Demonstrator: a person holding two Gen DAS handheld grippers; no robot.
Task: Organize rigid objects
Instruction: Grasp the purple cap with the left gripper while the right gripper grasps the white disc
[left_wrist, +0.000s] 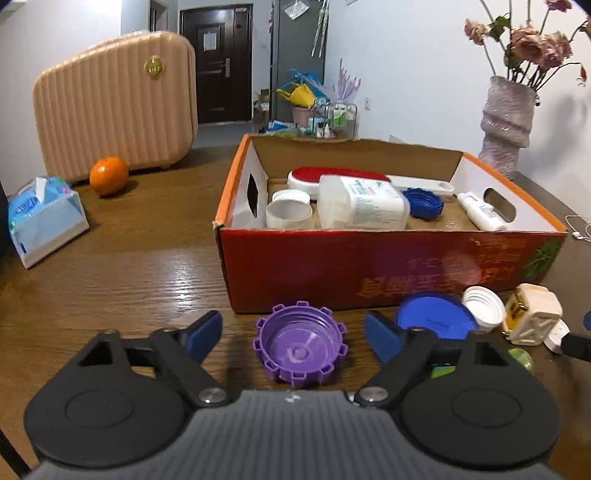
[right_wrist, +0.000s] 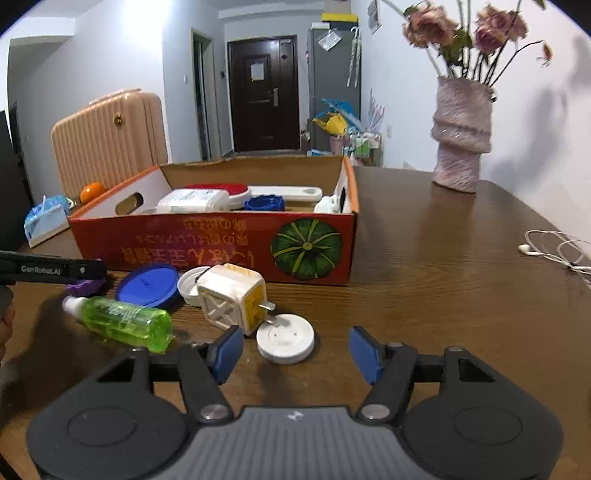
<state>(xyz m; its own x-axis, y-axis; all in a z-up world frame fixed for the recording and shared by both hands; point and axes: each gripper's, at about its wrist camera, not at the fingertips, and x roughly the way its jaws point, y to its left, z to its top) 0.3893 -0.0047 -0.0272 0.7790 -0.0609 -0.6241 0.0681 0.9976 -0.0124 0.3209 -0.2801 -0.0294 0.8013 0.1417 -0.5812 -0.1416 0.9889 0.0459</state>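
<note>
A red cardboard box (left_wrist: 295, 266) (right_wrist: 207, 243) holds a red lint brush (left_wrist: 332, 175), a white container (left_wrist: 364, 203), a blue cap (left_wrist: 424, 203) and other white items. In front of it lie a purple notched cap (left_wrist: 301, 345), a blue lid (left_wrist: 436, 314) (right_wrist: 147, 284), a white cap (left_wrist: 484, 306), a white-and-yellow plug adapter (left_wrist: 532, 317) (right_wrist: 232, 299), a white disc (right_wrist: 285, 341) and a green bottle (right_wrist: 123, 323). My left gripper (left_wrist: 293, 334) is open, its fingers on either side of the purple cap. My right gripper (right_wrist: 297, 354) is open, with the white disc just ahead between its fingers.
A pink suitcase (left_wrist: 114, 103), an orange (left_wrist: 109, 175) and a tissue pack (left_wrist: 44, 218) stand at the left of the wooden table. A vase of dried roses (right_wrist: 461, 136) stands at the back right. White earphones (right_wrist: 554, 251) lie at the right edge.
</note>
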